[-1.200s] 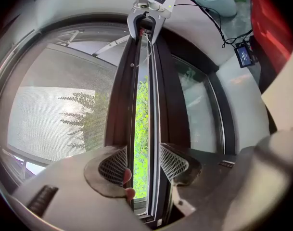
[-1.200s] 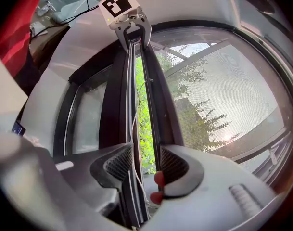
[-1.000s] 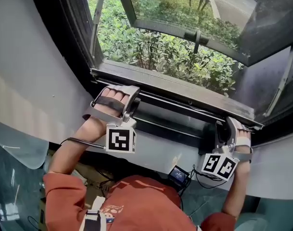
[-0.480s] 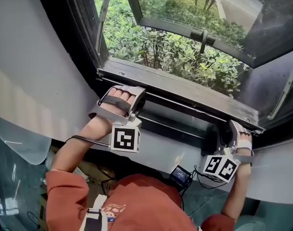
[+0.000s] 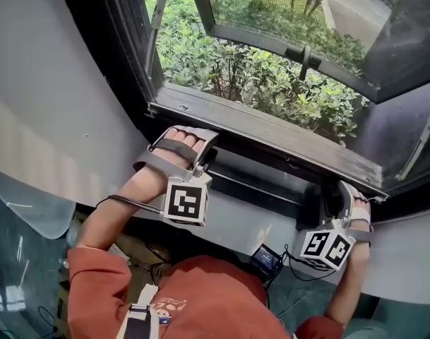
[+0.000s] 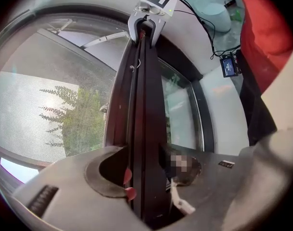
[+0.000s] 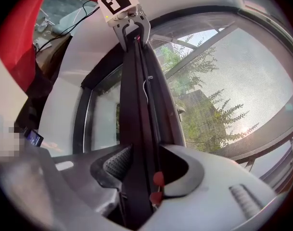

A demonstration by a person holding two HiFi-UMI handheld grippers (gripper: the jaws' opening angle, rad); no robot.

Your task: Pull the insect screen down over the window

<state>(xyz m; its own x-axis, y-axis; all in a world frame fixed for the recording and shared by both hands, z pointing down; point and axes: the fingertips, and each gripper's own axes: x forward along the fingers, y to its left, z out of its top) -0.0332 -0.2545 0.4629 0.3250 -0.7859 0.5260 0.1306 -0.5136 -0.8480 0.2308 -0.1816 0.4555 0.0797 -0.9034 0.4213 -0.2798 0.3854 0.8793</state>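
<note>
The insect screen's dark bottom bar (image 5: 260, 179) lies low along the window's lower frame (image 5: 271, 129). My left gripper (image 5: 200, 162) is shut on the bar's left part and my right gripper (image 5: 333, 205) is shut on its right end. In the left gripper view the bar (image 6: 141, 105) runs from between my left gripper's (image 6: 145, 189) jaws up to the other gripper (image 6: 148, 25), with the mesh (image 6: 50, 109) on its left. The right gripper view shows the same bar (image 7: 139, 105) clamped in my right gripper (image 7: 139, 179), beside the mesh (image 7: 233, 81).
An outward-opened sash with a black handle (image 5: 304, 56) stands beyond the frame, over green shrubs (image 5: 250, 76). A white curved wall (image 5: 52, 104) flanks the window. A small black device on a cable (image 5: 266, 258) hangs below the sill, near the person's red sleeve.
The head view has shifted slightly. Both grippers keep their hold on the bar at about the same height against the lower frame.
</note>
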